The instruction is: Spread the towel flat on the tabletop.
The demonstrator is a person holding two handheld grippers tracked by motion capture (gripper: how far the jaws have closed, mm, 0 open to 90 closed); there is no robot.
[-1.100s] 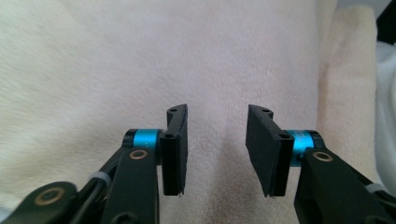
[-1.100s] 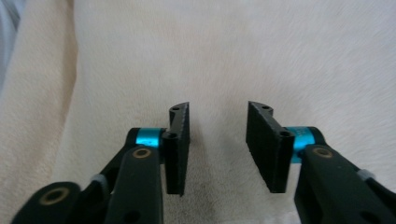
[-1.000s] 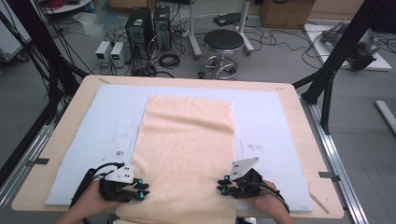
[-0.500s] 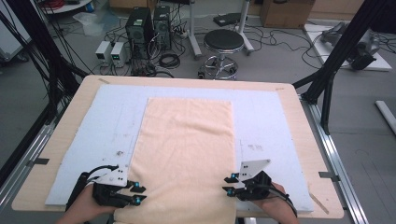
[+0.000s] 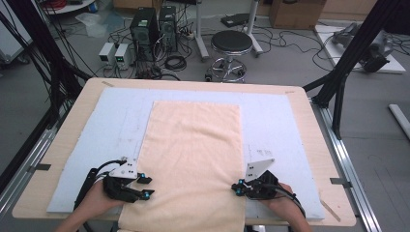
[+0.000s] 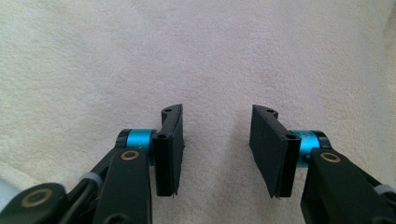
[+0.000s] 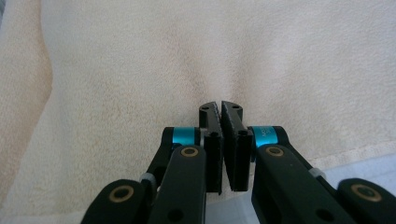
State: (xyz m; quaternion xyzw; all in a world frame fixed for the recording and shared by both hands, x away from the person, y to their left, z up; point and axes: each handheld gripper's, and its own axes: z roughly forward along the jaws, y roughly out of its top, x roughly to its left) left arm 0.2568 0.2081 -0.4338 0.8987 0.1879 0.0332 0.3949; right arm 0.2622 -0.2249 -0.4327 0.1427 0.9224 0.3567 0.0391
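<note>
Claws (image 5: 145, 186) (image 5: 238, 186) flanking towel (image 5: 193, 154)

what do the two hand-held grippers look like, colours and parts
Both are black. The left hand-held gripper has flat rectangular jaw pads, blue collars behind them and brass-coloured pivot pins on its links. The right hand-held gripper is built the same. From above, each carries a grey three-cornered plate on top and trails a black cable.

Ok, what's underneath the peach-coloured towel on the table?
The peach-coloured terry towel lies on a pale blue mat, which rests on the wooden table. Whatever is on the mat beneath the towel is covered.
</note>
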